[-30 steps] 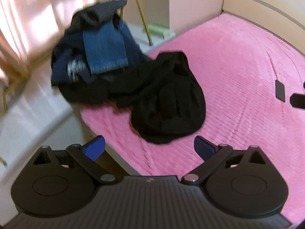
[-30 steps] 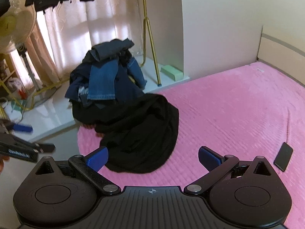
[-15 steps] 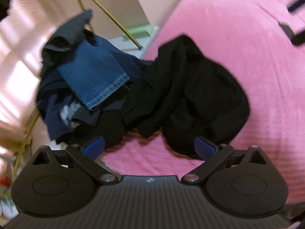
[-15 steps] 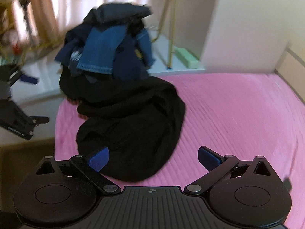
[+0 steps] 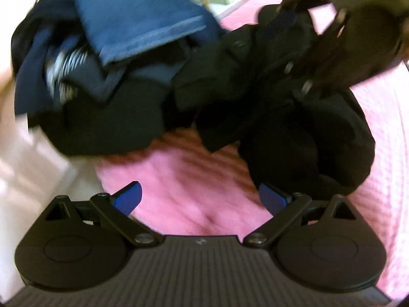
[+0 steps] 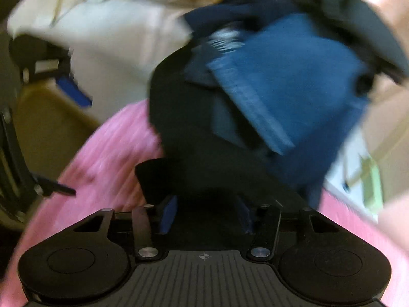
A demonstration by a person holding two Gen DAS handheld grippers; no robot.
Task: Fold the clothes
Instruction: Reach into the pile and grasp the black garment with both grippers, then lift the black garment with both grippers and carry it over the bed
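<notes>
Black garment [image 6: 204, 158] sits clamped in right gripper [image 6: 205, 216]; left gripper [image 5: 200, 198] gapes over bedspread [image 5: 184, 179].

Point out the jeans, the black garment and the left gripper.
jeans [image 5: 143, 23], left wrist view, on the hemmed leg.
black garment [image 5: 306, 138], left wrist view, on its bunched middle.
left gripper [image 5: 200, 199], left wrist view, between open fingertips.

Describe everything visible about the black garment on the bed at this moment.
The black garment is a dark, soft-looking fabric, crumpled and unfolded on the pink bedspread. Its far edge runs under the pile of blue clothes. The right gripper has its fingers narrowed around a fold of it; the left gripper is open just short of it. Motion blur hides seams and details.
</notes>
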